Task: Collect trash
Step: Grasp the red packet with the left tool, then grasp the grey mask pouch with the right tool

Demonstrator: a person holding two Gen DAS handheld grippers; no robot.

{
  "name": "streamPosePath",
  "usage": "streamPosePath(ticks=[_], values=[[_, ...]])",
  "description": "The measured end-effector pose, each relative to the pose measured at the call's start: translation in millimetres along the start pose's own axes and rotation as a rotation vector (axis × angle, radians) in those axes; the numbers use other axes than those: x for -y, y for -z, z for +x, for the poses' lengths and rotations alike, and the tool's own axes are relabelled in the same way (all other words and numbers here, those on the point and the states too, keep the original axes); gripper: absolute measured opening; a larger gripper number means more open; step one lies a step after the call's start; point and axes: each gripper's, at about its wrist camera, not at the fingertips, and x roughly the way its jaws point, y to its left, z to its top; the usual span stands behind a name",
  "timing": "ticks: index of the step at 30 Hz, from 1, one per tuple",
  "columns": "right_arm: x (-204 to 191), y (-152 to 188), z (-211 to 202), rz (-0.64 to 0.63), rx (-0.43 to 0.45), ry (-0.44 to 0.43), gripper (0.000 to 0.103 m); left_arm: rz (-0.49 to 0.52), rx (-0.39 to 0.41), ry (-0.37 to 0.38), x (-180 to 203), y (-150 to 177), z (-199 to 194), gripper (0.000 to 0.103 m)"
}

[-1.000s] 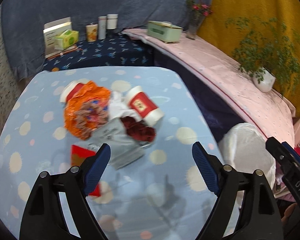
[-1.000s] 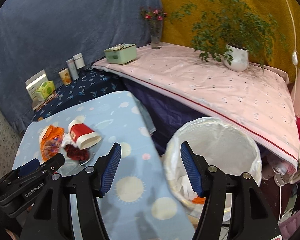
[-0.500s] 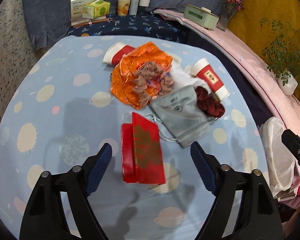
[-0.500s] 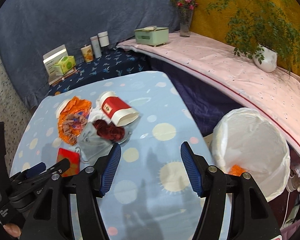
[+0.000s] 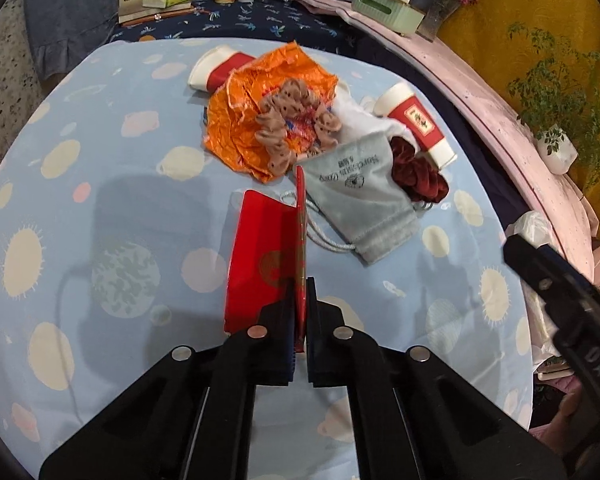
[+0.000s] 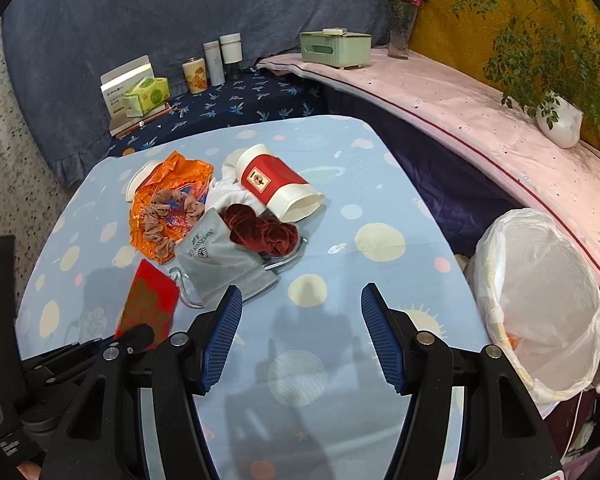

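A red envelope (image 5: 256, 264) lies on the blue spotted tablecloth (image 5: 112, 184), one edge standing upright. My left gripper (image 5: 300, 304) has its jaws closing, pads pressed on that raised edge. Beyond it lie a grey drawstring pouch (image 5: 360, 200), a crumpled orange wrapper (image 5: 240, 128) with a tan scrunchie (image 5: 292, 120) on it, a dark red scrunchie (image 5: 420, 176) and two red-and-white paper cups (image 5: 420, 120). My right gripper (image 6: 302, 308) hovers open over bare cloth just right of the pouch (image 6: 220, 264), nothing between its fingers.
A bin with a white liner (image 6: 496, 264) stands beside the table's right edge. Behind it runs a pink-covered ledge (image 6: 460, 112) with a potted plant (image 6: 560, 116), a green box and a vase. Boxes and bottles (image 6: 216, 64) sit at the back.
My left gripper dropped toward the red envelope and shut on its edge, tipping that edge upright. My right gripper swung left from over the bin to over the table.
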Motion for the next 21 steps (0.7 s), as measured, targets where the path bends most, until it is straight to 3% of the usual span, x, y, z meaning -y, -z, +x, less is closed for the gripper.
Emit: streamPosePath(ticks=[19,21], values=[[-29,-12,96,0.022,-0.128,-0.053,0.06,0.014,0.104,-0.005,-13,-59,-14,0.003],[-29,-11,103,0.028,-0.141,-0.063,0.056,0.019,0.107,-0.006,-13,-63,-12,0.003]])
